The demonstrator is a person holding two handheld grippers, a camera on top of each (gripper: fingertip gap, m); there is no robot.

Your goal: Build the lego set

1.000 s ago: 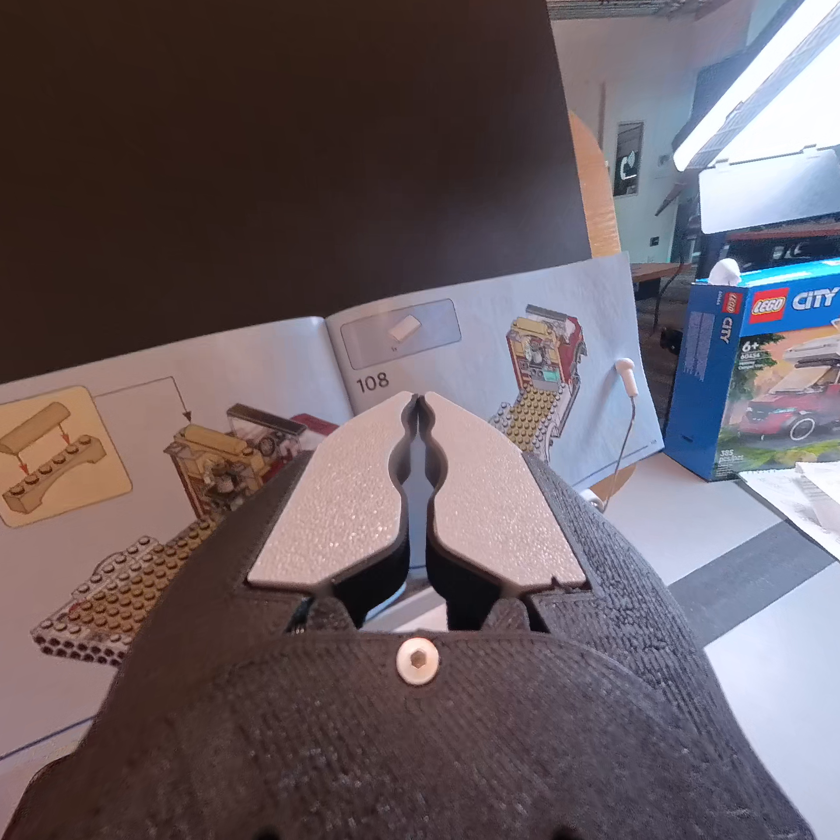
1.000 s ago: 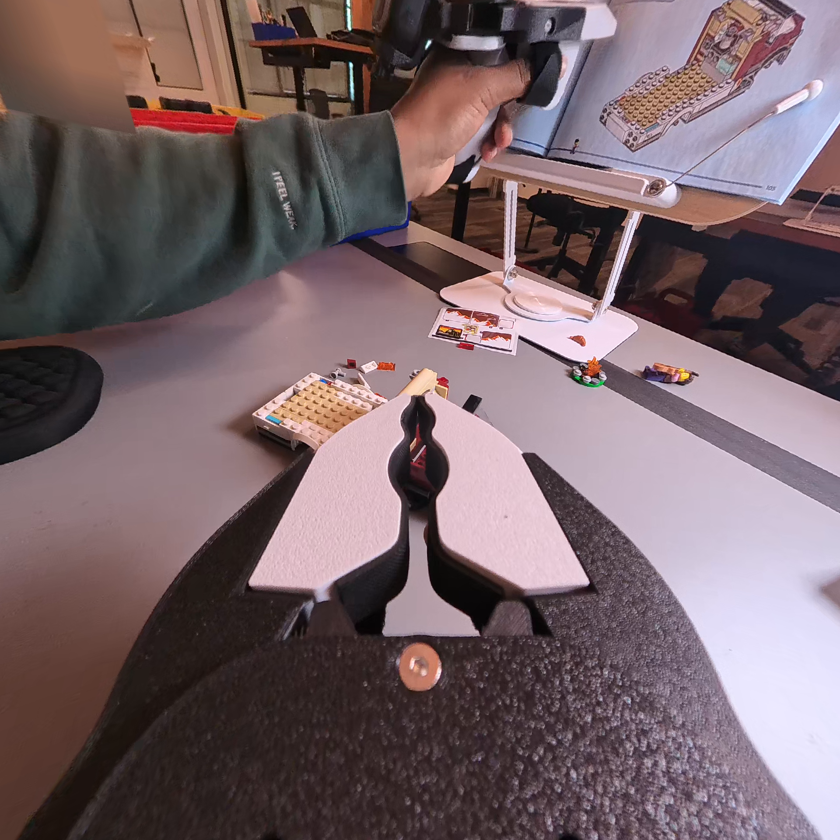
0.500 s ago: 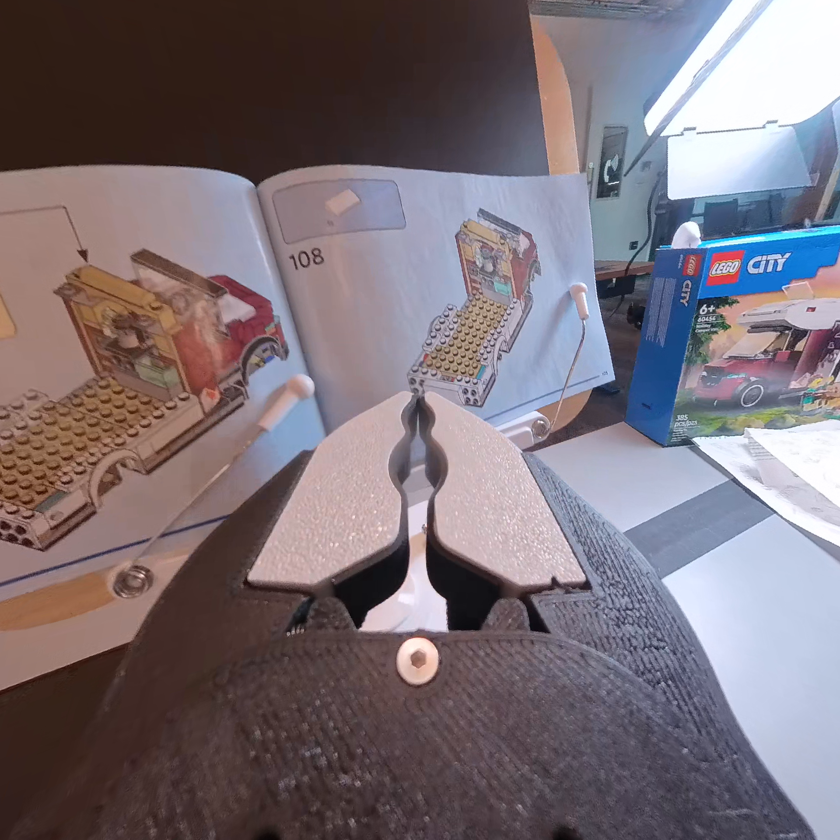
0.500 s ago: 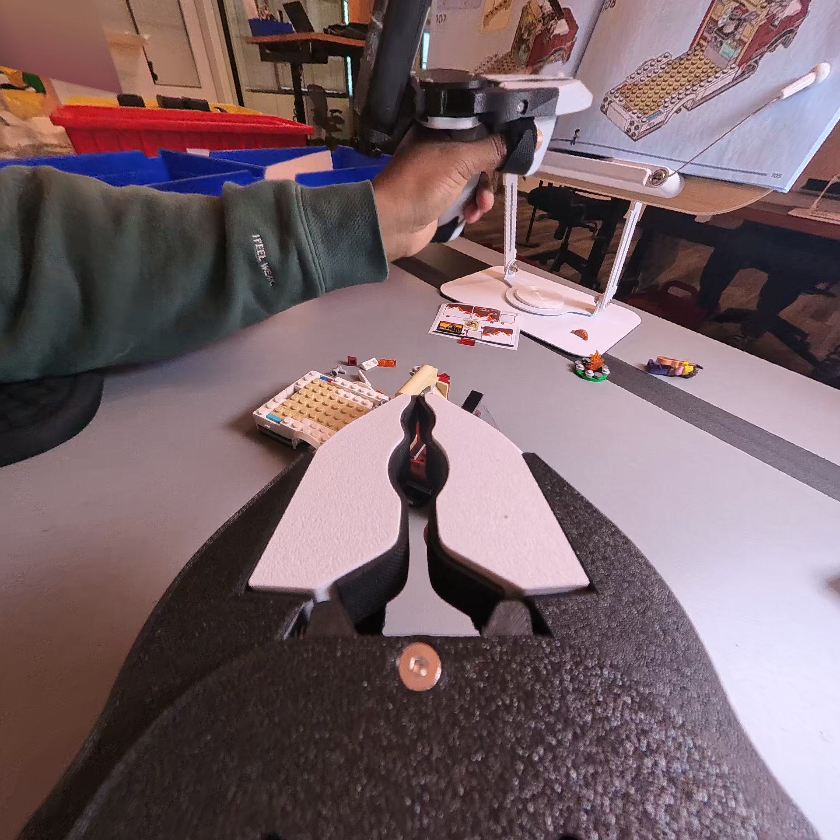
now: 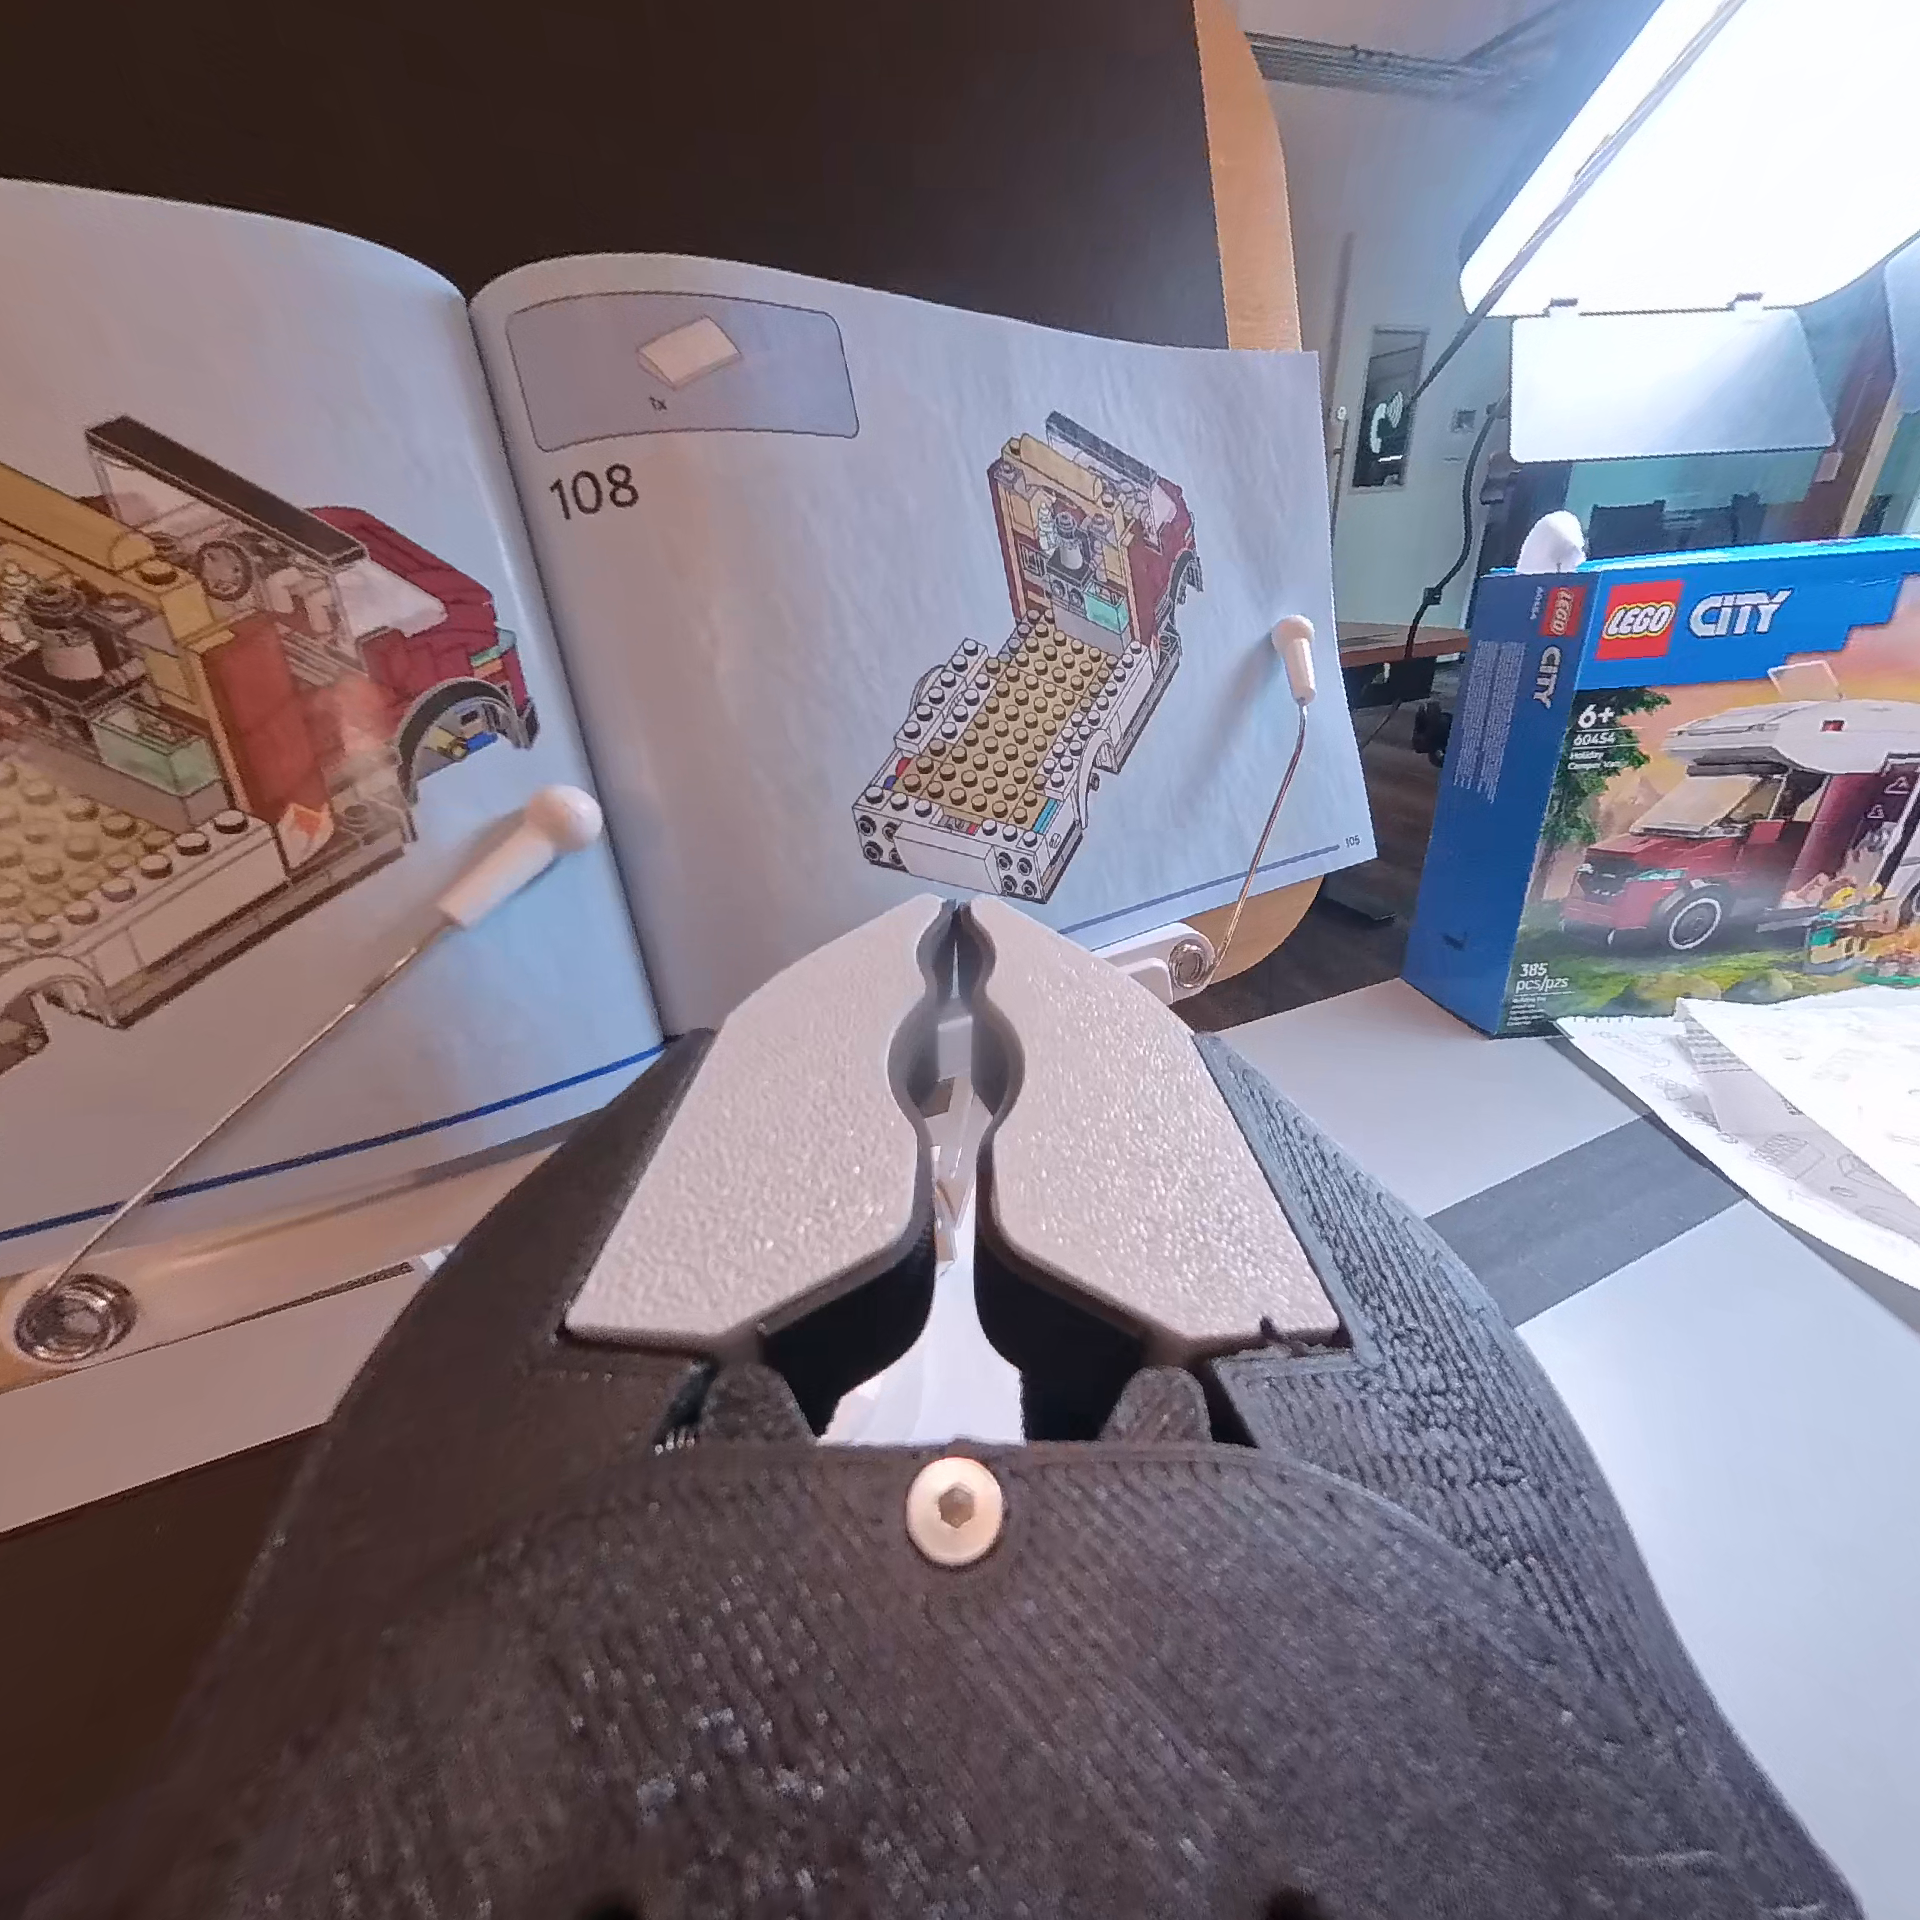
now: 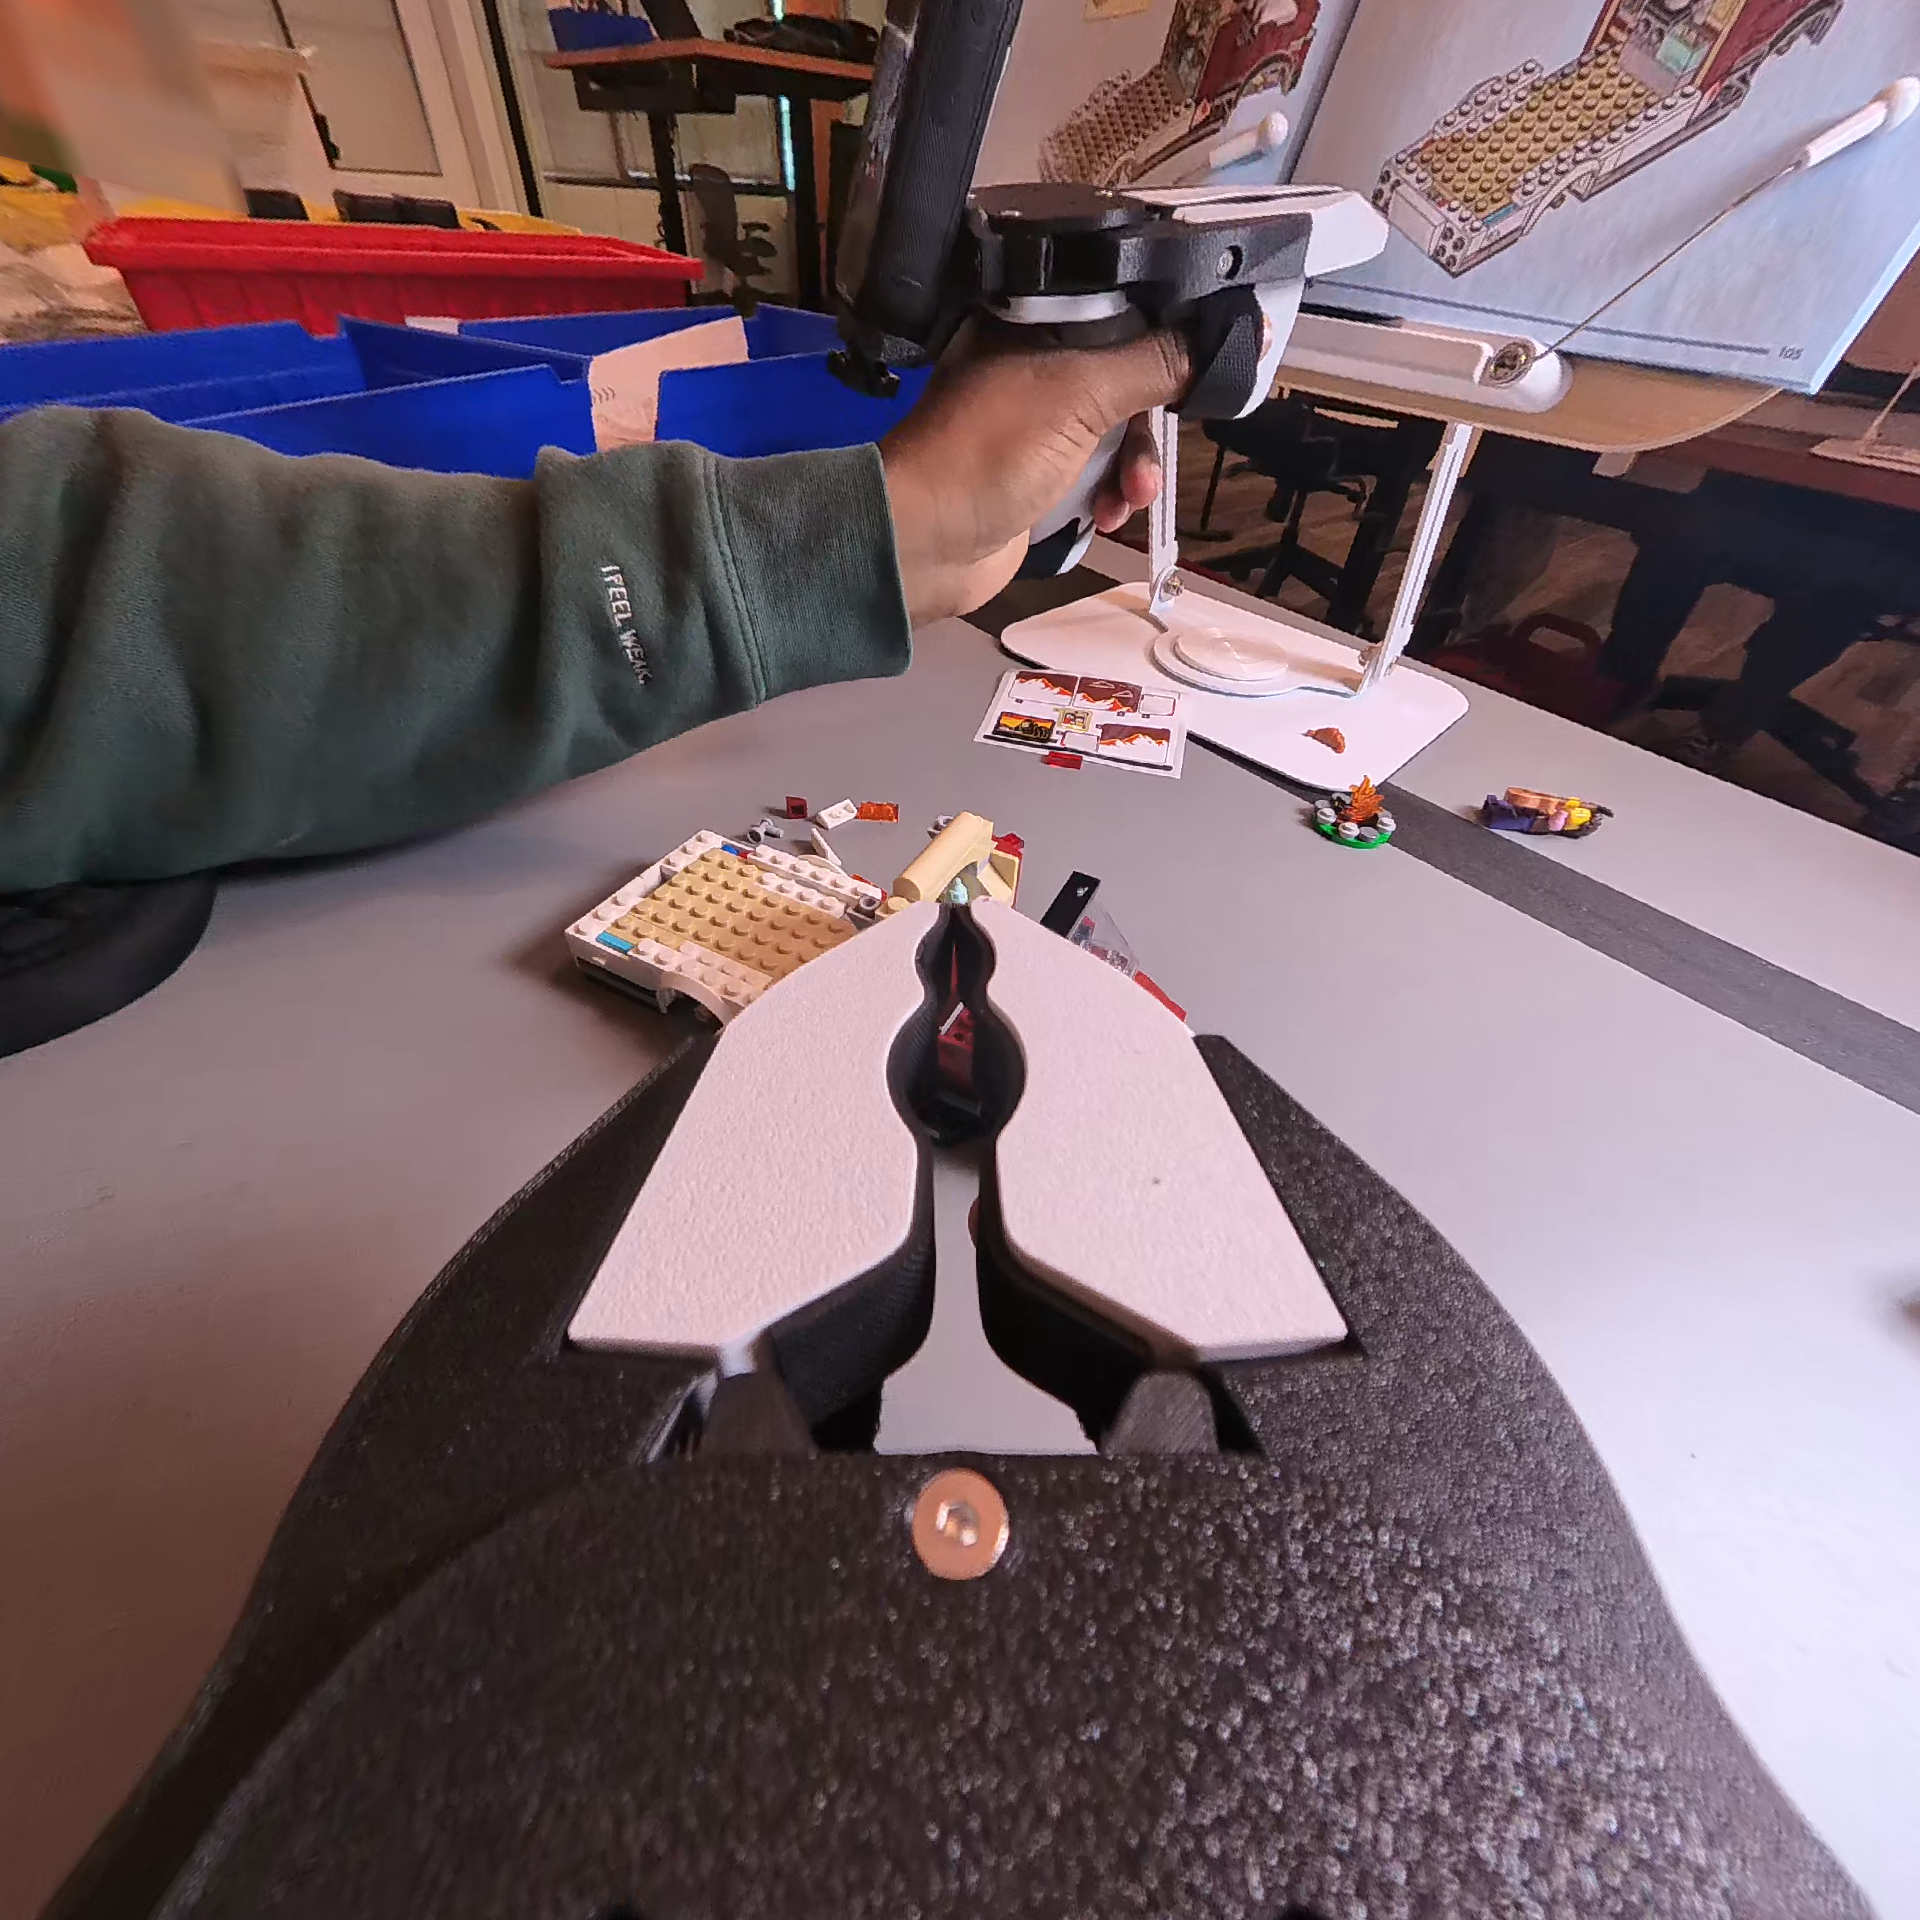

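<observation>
The partly built truck [image 6: 717, 925], a tan studded bed with white edges and a cream and red cab end, lies on the grey table just beyond my right gripper [image 6: 956, 909]. That gripper is shut and empty, low over the table. Small loose pieces [image 6: 831, 812] lie behind the build. My left gripper [image 5: 954, 912] is shut and empty, pointing at the open instruction booklet [image 5: 831, 623] on its stand. In the right wrist view a hand in a green sleeve holds the left gripper [image 6: 1361, 223] up beside the booklet [image 6: 1621, 156].
The stand's white base [image 6: 1382, 717], a sticker sheet [image 6: 1081, 712], a small campfire piece [image 6: 1354, 816] and a purple-yellow piece [image 6: 1543, 810] lie on the table. Blue bins [image 6: 416, 384] and a red bin [image 6: 395, 275] stand behind. The set's blue box [image 5: 1683, 769] and papers [image 5: 1787, 1101] are right. About 30 cm separates my left fingertips from my right. The right gripper is farther from the small campfire piece [image 6: 1354, 816], some 25 cm, than the left, some 20 cm.
My left gripper has come down and drawn back from the booklet, and the hand now sits lower in the right wrist view. My right gripper has not moved.
</observation>
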